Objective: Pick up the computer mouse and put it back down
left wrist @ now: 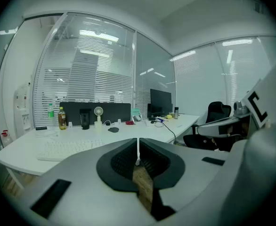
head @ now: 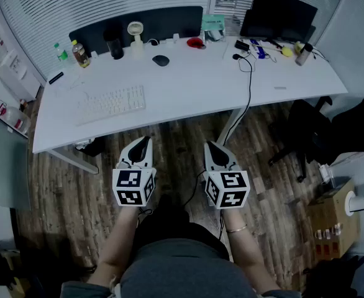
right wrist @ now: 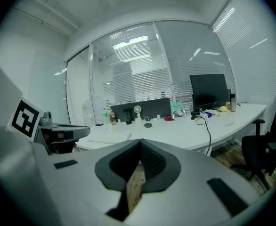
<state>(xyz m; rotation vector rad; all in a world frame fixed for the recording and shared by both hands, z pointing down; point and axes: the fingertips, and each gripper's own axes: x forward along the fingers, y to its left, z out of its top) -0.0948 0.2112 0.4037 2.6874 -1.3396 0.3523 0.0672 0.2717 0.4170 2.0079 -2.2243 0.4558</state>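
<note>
Hanging side by side over the wooden floor (head: 188, 138), short of the white table (head: 188, 95), both tools are empty: the left hand-held gripper (head: 146, 141) has its jaws pressed together with nothing between them; the right hand-held gripper (head: 210, 146) is closed the same way; each marker cube (head: 132, 188) bears only black-and-white squares, no letters.

Along the table from the left stand a green bottle (head: 61, 52) and an amber bottle (head: 79, 53), their labels too small to read; then a white keyboard (head: 112, 102) near the front edge, a black cup (head: 114, 45) and a small white fan (head: 135, 37); the computer mouse (head: 161, 60) lies just right of the fan, toward the back of the table, well apart from both hand-held grippers; further right come a red item (head: 195, 43), a teal box (head: 213, 25) whose print is illegible, a black cable (head: 250, 82) running off the front edge, and a dark monitor (head: 280, 14).

Only the head view shows the person's forearms (head: 123, 241), a bracelet (head: 236, 230) on the right wrist, and a cardboard box (head: 333, 219) on the floor at the right; the two gripper views alone show the glass wall (left wrist: 86, 69) with blinds behind the table; the left gripper view catches the other's marker cube at its right edge, the right gripper view at its left edge.
</note>
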